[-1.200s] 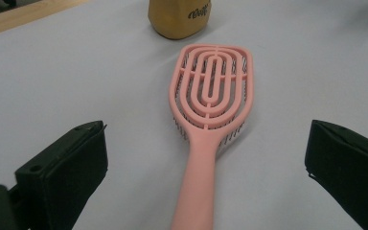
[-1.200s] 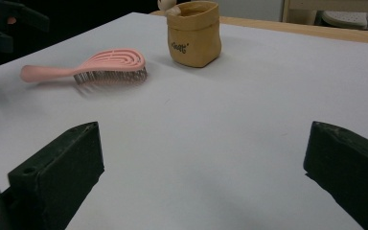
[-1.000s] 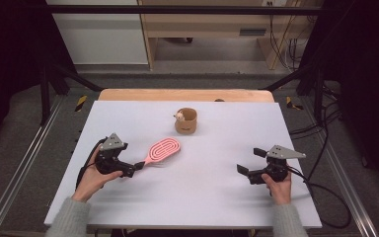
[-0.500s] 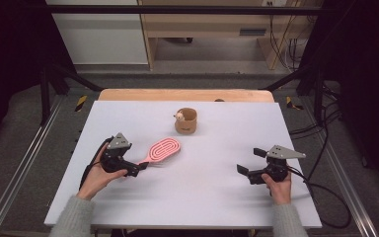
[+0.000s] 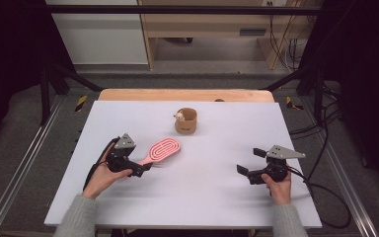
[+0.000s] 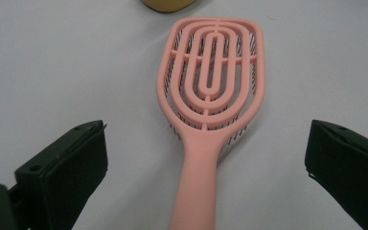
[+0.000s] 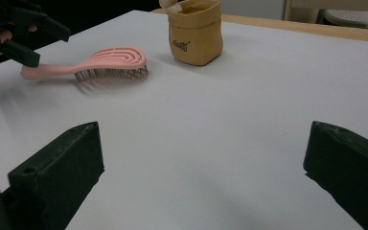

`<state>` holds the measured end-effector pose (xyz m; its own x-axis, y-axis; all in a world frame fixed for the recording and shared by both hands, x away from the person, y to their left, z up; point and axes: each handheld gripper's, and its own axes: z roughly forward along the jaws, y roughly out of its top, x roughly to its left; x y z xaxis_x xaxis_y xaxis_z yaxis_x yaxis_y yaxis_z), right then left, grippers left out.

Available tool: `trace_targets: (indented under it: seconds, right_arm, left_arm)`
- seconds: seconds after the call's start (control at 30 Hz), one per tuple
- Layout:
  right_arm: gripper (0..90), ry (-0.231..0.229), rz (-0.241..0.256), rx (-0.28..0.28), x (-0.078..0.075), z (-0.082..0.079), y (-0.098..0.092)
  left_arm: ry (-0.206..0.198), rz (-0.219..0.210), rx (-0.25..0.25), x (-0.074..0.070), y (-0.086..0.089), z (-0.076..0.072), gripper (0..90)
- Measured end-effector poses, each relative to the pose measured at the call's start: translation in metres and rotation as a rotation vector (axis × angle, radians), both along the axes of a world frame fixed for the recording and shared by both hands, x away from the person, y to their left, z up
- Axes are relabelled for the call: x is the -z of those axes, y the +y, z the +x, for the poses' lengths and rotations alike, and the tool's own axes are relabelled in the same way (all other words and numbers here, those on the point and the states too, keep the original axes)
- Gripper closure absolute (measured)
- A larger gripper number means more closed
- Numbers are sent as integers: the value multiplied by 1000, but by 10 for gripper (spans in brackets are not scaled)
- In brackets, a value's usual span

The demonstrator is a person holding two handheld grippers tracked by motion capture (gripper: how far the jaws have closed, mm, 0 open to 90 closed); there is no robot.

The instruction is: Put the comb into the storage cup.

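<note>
Left gripper (image 5: pixel 140 169), jaws spread wide, sits at the handle end of the pink hairbrush (image 5: pixel 162 150) on the white desk (image 5: pixel 202 197). In the left gripper view the handle (image 6: pixel 196 191) runs up the middle between the two black jaws, touching neither; clear gaps on both sides. Brush lies bristles down, slotted back up.

Long axis: in the high view the brush runs diagonally, handle toward the near left, oval head pointing away and right toward the tan pouch (image 5: pixel 186 121). Head and pouch are near each other but apart. In the left gripper view the axis lines up with the gripper's own pointing direction, so the jaws would close across the handle's width, not along it.

Right gripper (image 5: pixel 250 167), jaws also spread and holding nothing, rests on the right side of the desk, well apart from the brush. From the right gripper view the brush (image 7: pixel 93 64) lies far off to the left, with the pouch (image 7: pixel 195 31) beyond it.

Judgement: the left hand is much the nearer and already straddles the handle; closing should be enough to pinch it. Risk: a grip far back on the handle may let the head droop.
</note>
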<state>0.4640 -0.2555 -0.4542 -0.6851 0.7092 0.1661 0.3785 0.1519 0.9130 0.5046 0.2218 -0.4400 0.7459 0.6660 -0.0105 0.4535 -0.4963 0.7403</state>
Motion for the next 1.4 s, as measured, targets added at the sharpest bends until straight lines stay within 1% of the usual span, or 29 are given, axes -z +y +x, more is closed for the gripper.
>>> trace_targets:
  seconds: [0.3,0.4,0.73,0.8,0.87,0.93,1.2,1.4]
  right_arm:
    - [2,3,2,-1,0,0,0]
    - [3,4,1,-1,0,0,0]
    - [3,6,-1,-2,1,0,1]
    - [3,7,-1,-2,1,0,1]
    - [3,8,-1,-3,1,0,1]
    - [3,6,-3,-4,1,1,1]
    - [3,7,-2,-4,1,1,1]
    - [3,7,-3,-3,1,1,1]
  left_arm:
    - [41,41,15,8,-6,4,12]
    - [47,54,9,10,-7,4,21]
    - [66,82,22,15,-10,4,72]
    - [65,98,19,15,-10,4,99]
    - [63,98,19,15,-9,4,125]
    - [63,110,18,16,-10,4,144]
    - [59,130,20,17,-11,4,226]
    - [44,135,26,17,-11,4,353]
